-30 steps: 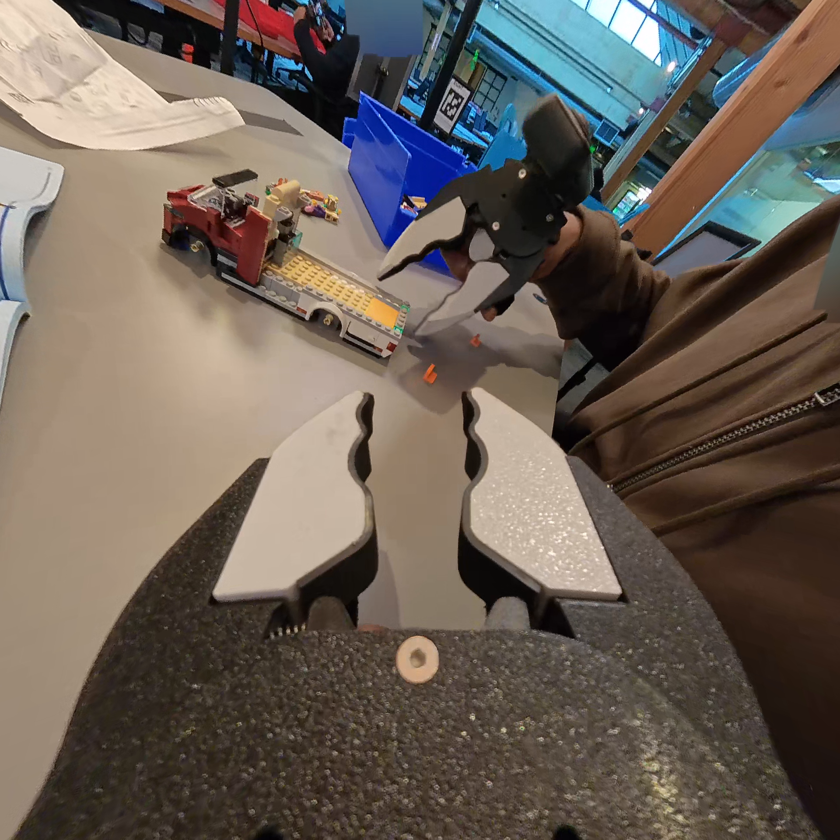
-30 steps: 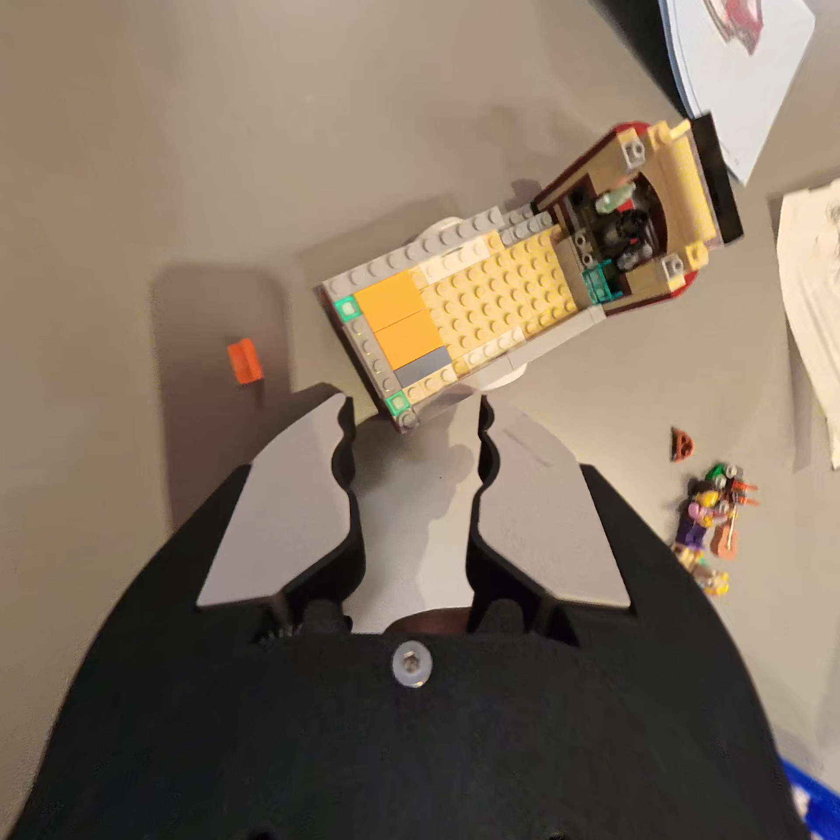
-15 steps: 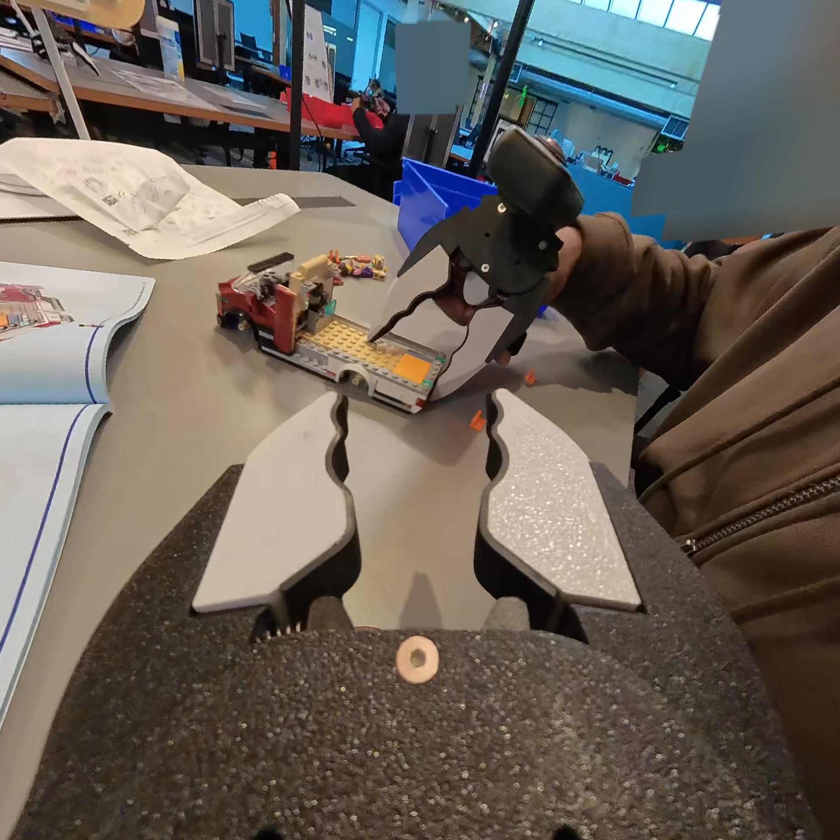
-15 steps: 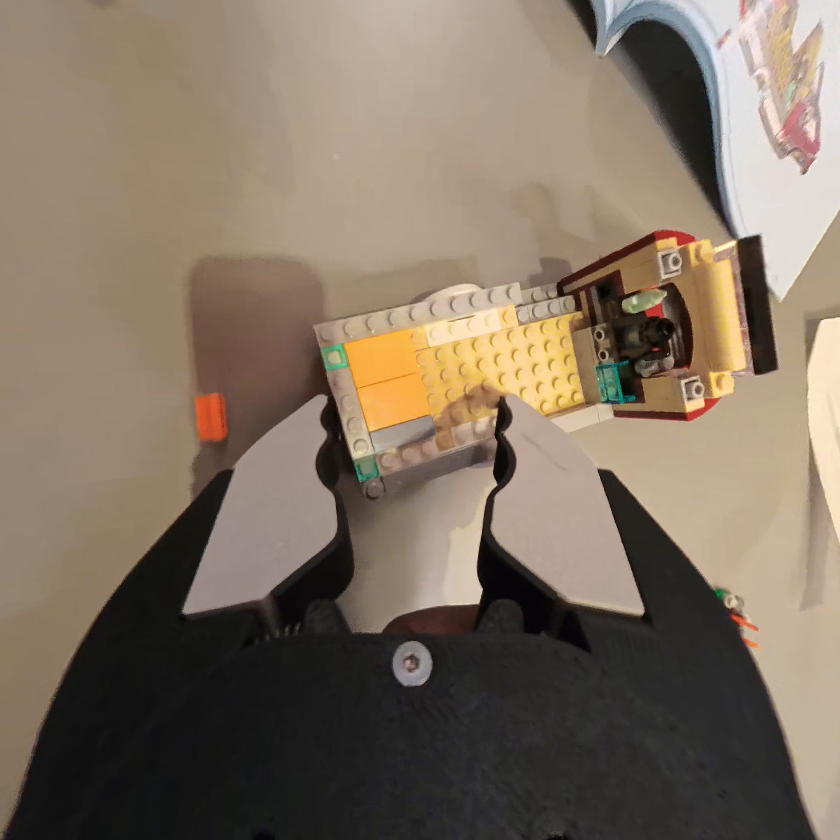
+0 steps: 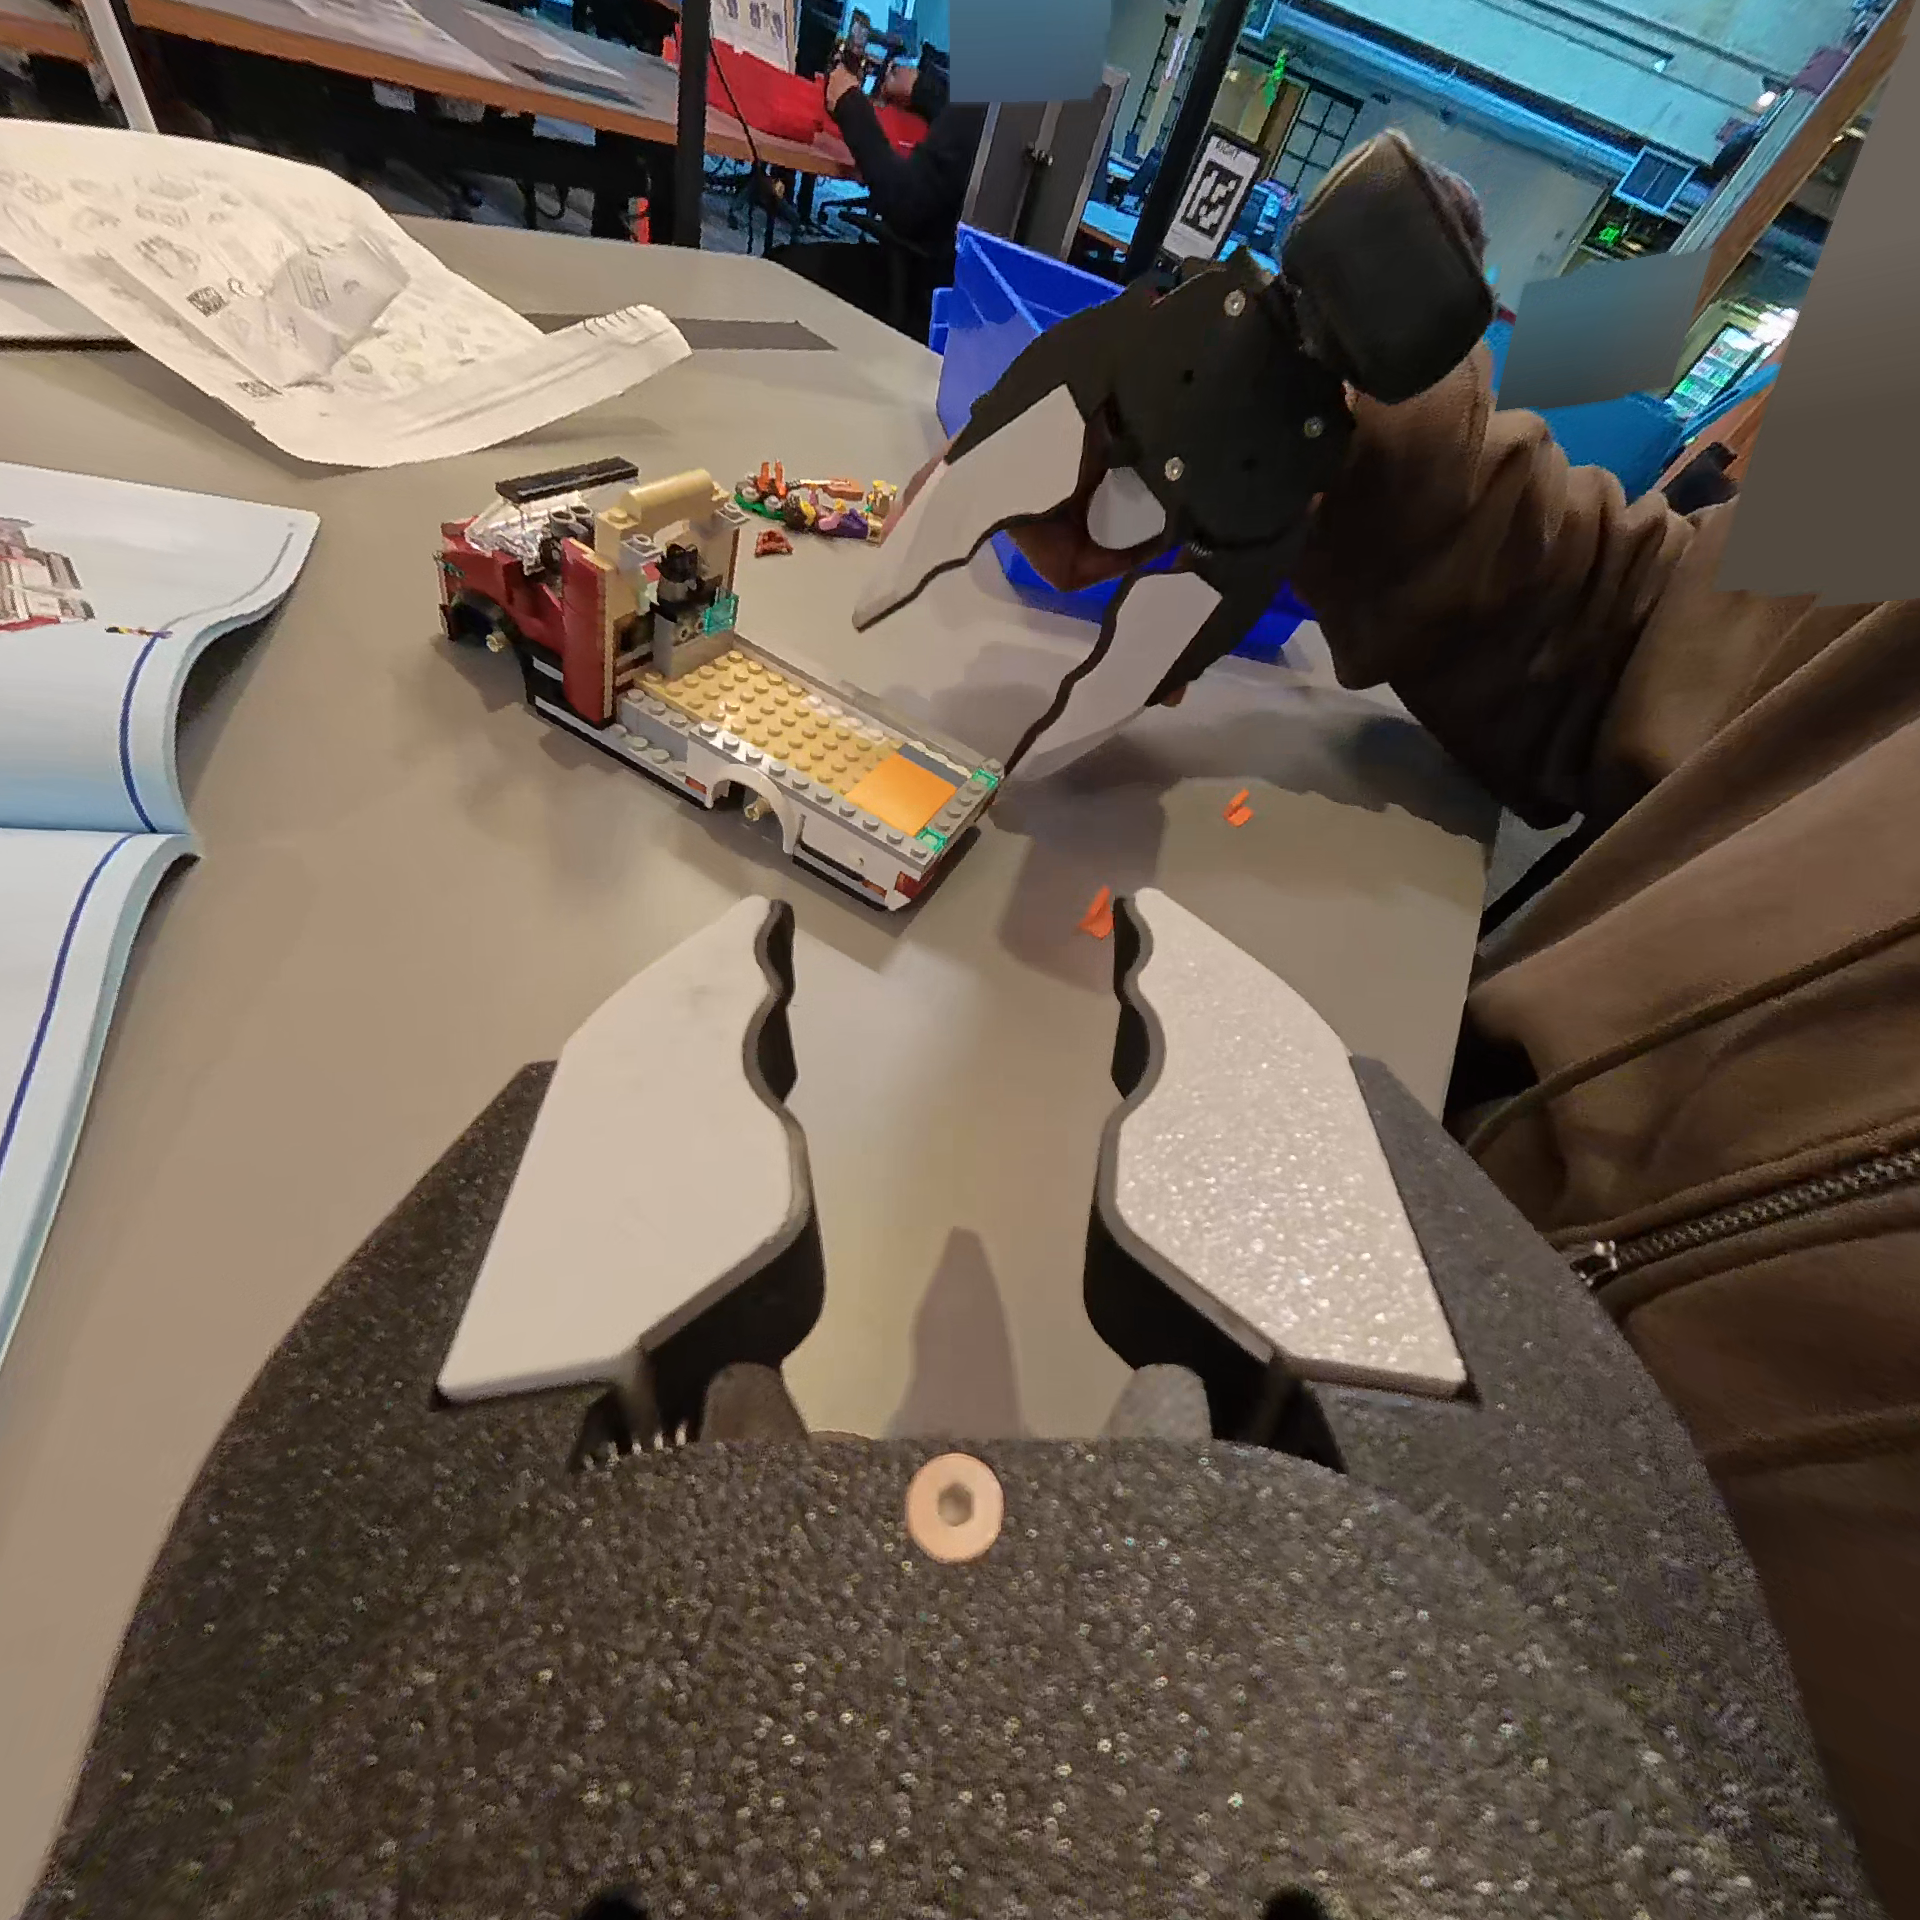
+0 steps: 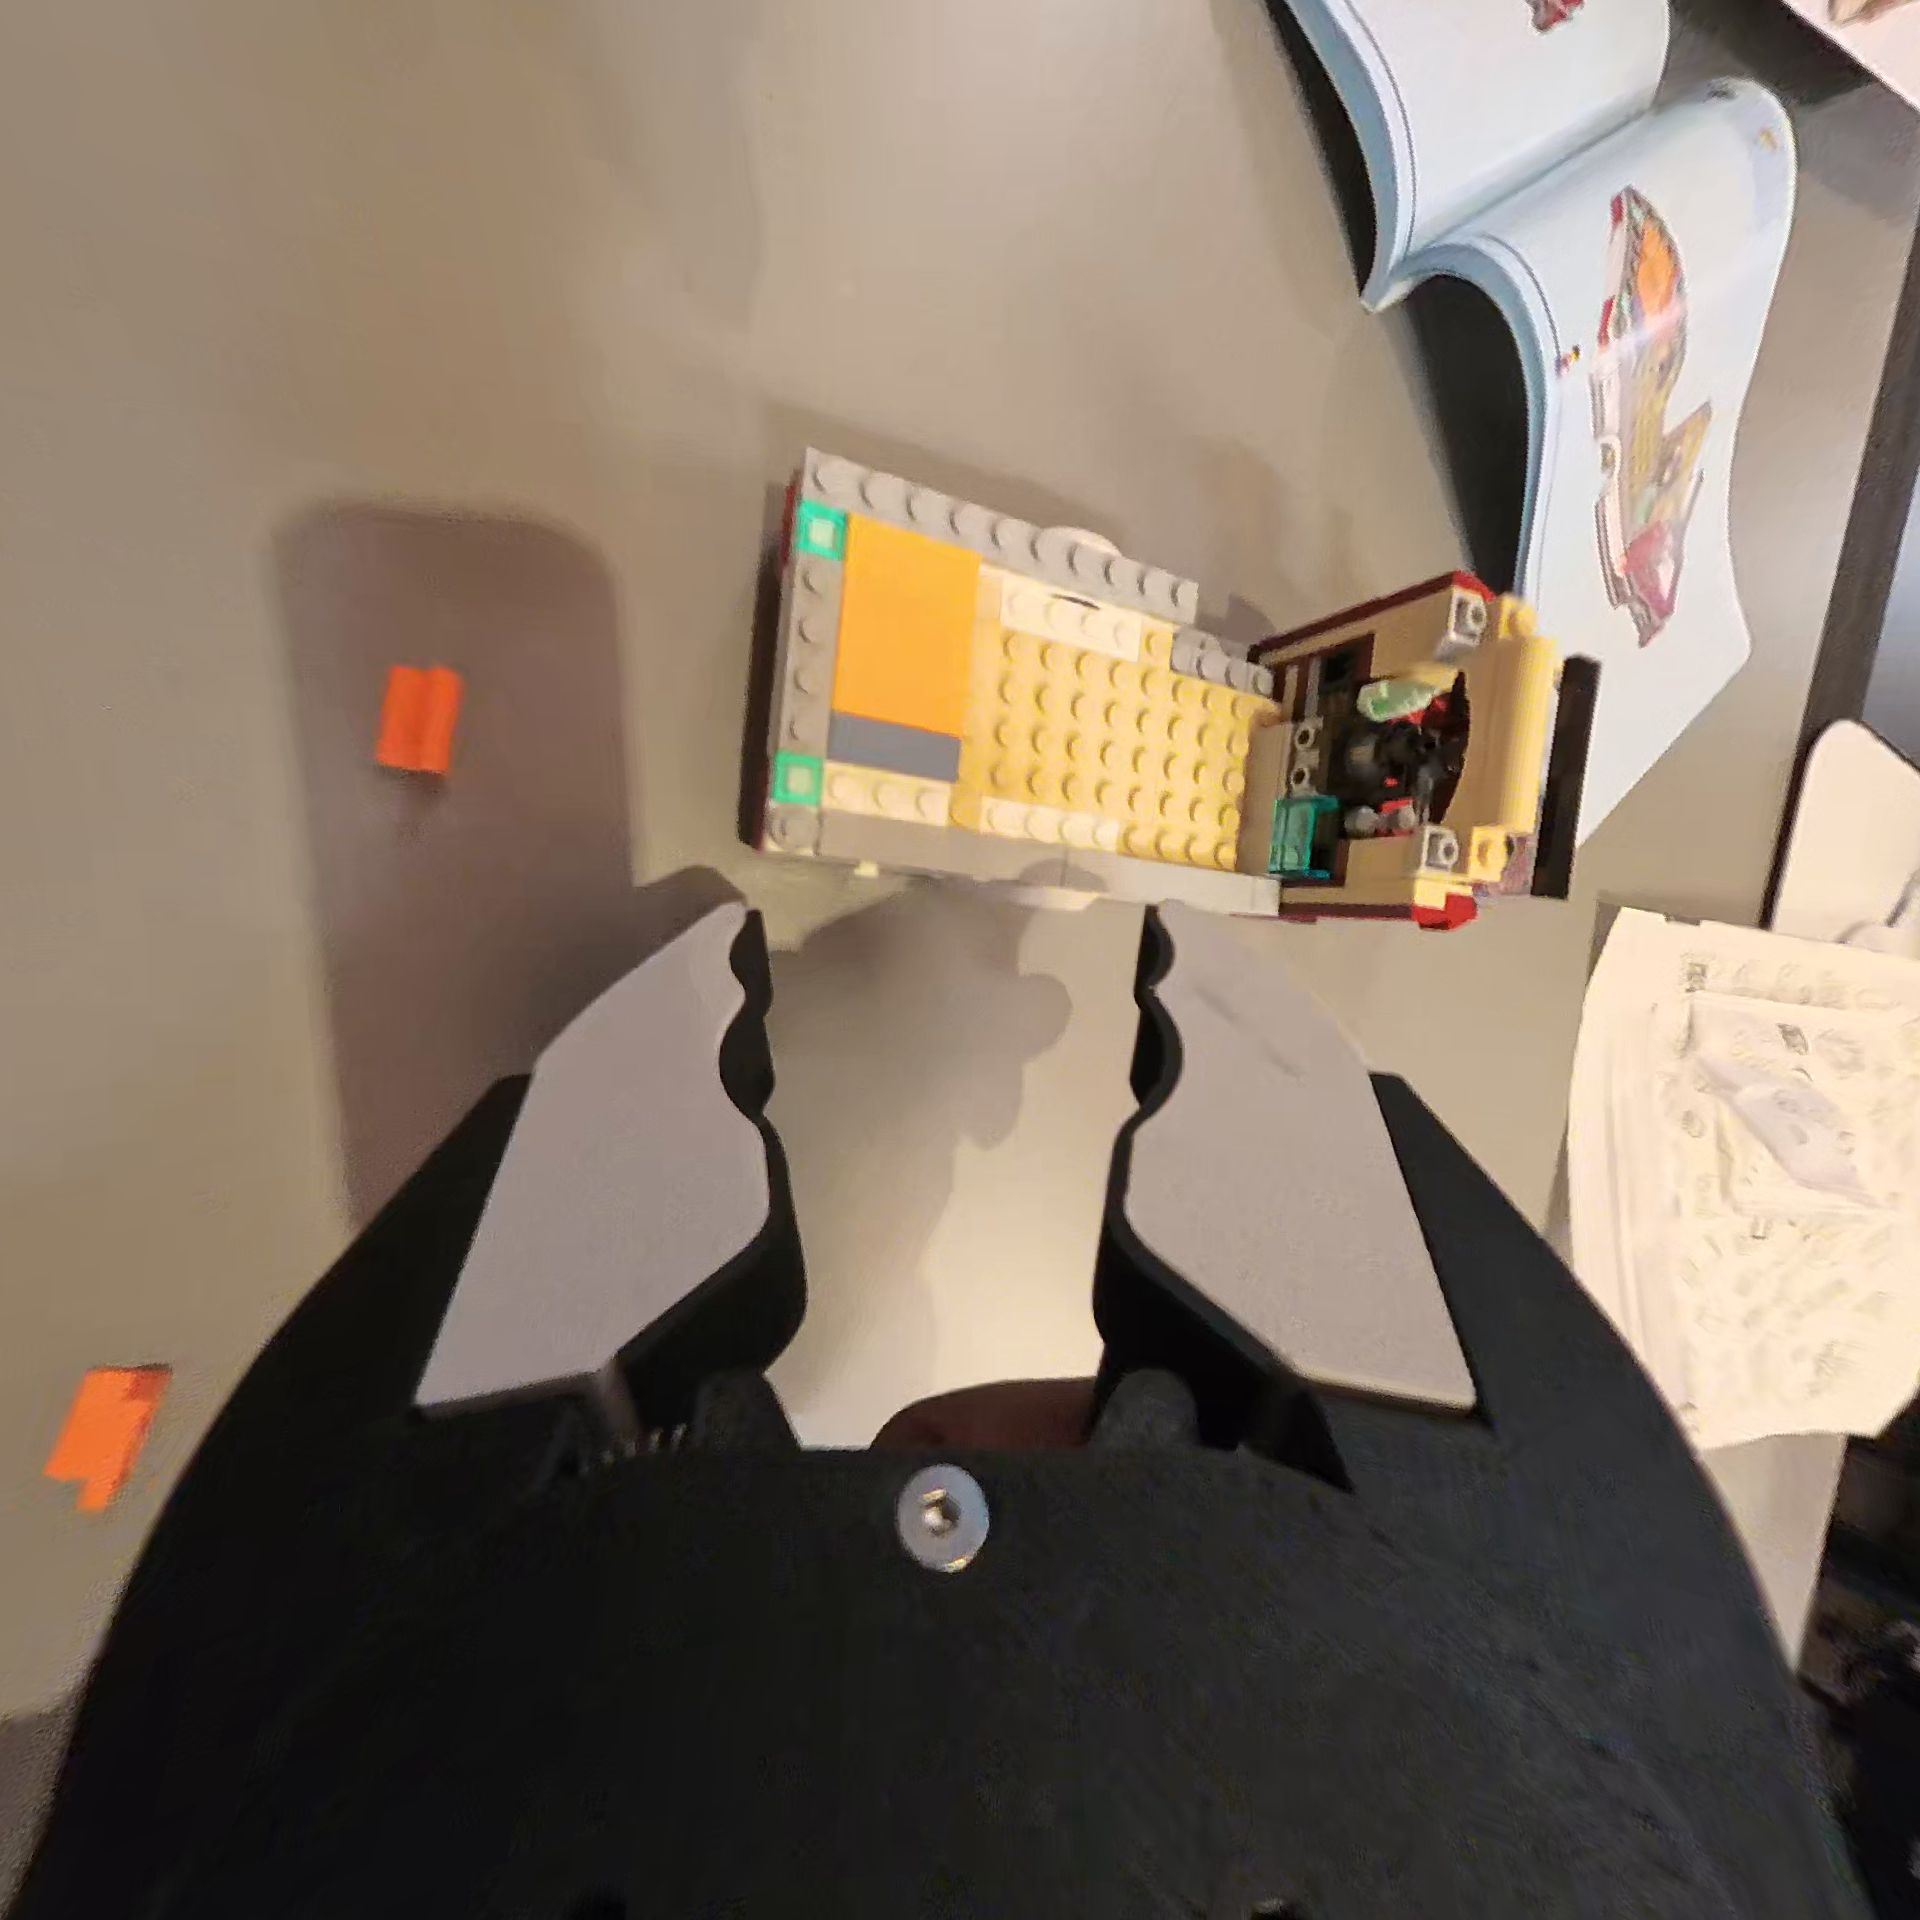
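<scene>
Both tools have spread wider than a second ago: the left tool [image 5: 951, 914] and right tool [image 6: 945, 925] gape, holding nothing. The right one has swung from the brick truck's [image 6: 1039, 717] tail to its long side, the truck resting on the desk [image 6: 416, 260], orange pieces [image 6: 416, 717] nearby

1. The left gripper [image 5: 951, 914] has a coarse, speckled charcoal body with one round, copper-toned screw head set in its middle.
2. Its two fingers [image 5: 665, 1122] are flat pale grey plates with wavy black inner edges; the right-hand plate looks glittery.
3. The right gripper [image 6: 945, 925] has a smooth black body, a silver hex screw and matching grey wavy fingers [image 6: 623, 1143].
4. The person wears a brown zip-up hoodie [image 5: 1714, 1039], its sleeve [image 5: 1475, 540] reaching the gripper.
</scene>
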Motion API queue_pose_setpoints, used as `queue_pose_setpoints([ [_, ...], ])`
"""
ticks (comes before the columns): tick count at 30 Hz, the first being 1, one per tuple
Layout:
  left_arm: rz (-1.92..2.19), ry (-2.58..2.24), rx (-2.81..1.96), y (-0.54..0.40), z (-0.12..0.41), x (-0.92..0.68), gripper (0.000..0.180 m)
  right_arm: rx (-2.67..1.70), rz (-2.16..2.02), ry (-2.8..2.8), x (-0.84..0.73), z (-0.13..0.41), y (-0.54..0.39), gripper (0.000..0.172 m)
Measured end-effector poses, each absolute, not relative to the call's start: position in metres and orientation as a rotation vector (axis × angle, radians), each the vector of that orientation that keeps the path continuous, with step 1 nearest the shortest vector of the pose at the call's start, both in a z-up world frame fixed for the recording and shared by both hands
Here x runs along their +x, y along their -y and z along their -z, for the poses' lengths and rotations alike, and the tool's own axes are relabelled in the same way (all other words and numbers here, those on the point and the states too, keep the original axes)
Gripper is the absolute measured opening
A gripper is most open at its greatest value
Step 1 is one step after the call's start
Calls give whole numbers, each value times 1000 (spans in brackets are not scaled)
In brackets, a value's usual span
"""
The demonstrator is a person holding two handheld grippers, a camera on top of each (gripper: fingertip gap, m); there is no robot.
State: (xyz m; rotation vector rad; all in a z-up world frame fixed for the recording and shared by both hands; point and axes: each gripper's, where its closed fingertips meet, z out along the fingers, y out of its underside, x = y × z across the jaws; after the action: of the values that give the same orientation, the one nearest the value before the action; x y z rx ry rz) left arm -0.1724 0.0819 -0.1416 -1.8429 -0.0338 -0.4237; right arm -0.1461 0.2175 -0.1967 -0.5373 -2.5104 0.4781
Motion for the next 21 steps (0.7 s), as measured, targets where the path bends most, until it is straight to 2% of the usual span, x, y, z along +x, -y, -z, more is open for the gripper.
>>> queue_pose_setpoints([
  [8,328,-73,-2061,-108,171,-172,60,-476,-385,2307,-165,201,-229,54],
  [15,501,-141,-2158,-147,185,-176,60,-463,-499,2222,-172,206,-222,34],
  [21,517,-128,-2266,-157,200,-178,61,-708,-542,2247,-173,207,-225,40],
])
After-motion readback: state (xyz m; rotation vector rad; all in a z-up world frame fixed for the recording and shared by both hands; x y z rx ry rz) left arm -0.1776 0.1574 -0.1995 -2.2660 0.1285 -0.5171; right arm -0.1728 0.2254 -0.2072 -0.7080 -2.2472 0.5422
